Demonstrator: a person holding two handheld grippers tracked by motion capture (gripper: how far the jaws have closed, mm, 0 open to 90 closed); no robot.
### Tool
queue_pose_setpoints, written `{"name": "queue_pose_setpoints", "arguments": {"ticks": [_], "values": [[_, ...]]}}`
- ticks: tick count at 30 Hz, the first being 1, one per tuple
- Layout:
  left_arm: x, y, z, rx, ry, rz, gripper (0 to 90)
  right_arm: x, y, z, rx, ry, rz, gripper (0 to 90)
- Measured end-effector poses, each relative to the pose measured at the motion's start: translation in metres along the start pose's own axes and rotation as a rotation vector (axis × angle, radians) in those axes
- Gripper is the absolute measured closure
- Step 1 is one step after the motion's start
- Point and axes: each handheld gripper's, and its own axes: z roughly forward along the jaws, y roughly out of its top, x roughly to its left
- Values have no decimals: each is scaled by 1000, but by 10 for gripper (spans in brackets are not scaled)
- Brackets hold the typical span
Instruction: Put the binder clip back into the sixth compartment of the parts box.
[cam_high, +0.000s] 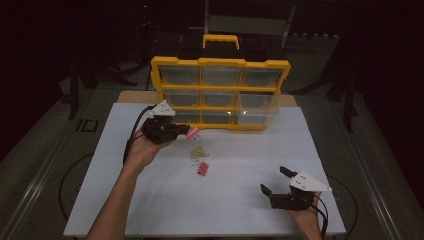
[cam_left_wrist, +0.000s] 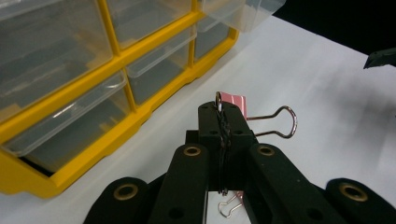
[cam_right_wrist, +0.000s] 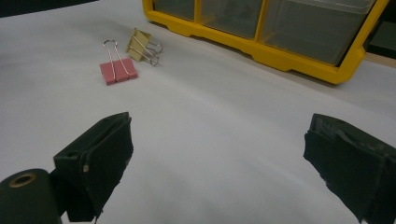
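Pink binder clip (cam_left_wrist: 232, 102) number one is up off the counter (cam_high: 240, 200), pinched tight by one wire handle in the fingers of the left gripper (cam_high: 184, 131), and it hangs just in front of the yellow drawer organiser (cam_high: 220, 62) at the far side. In the left gripper view the clip's pink body peeks over the fingertips and its free wire loop sticks out to the right. So the pick looks done; the drop, by the look of it, is what comes next.

Two clips wait on the white sheet in the middle: a yellow binder clip (cam_right_wrist: 141, 45) and, just nearer, a second pink binder clip (cam_right_wrist: 118, 71), close together, possibly touching. Neither is being handled.

The organiser stands upright with its clear drawers facing the person. The lower right drawer (cam_high: 257, 107) is pulled out part way, the likely target. Those seen close up in the left gripper view look empty; the rest are too dim to tell.

Near right, the right gripper (cam_high: 276, 181) idles low over the counter, fingers spread wide with nothing between them. One clip in hand, two left, as it stands.
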Motion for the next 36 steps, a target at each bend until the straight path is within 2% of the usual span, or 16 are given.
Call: {"name": "queue_pose_setpoints", "arguments": {"ticks": [8, 22, 25, 27, 28, 31, 32, 33, 36], "values": [[-1, 21, 3, 10, 6, 30, 899, 0, 0, 1, 1, 5, 8, 75], [-4, 74, 9, -29, -19, 69, 898, 0, 0, 1, -9, 10, 17, 75], [-5, 85, 12, -37, -28, 72, 898, 0, 1, 0, -13, 12, 22, 75], [-7, 96, 15, -35, -27, 88, 898, 0, 1, 1, -12, 12, 22, 75], [-7, 96, 15, -35, -27, 88, 898, 0, 1, 1, -12, 12, 22, 75], [-12, 114, 22, -42, -33, 103, 898, -1, 0, 1, -13, 16, 19, 75], [-12, 114, 22, -42, -33, 103, 898, -1, 0, 1, -13, 16, 19, 75], [-14, 122, 25, -48, -36, 107, 898, -1, 0, 0, -16, 16, 23, 75], [-15, 130, 30, -57, -44, 103, 898, -2, 0, 0, -19, 13, 27, 75]]}}
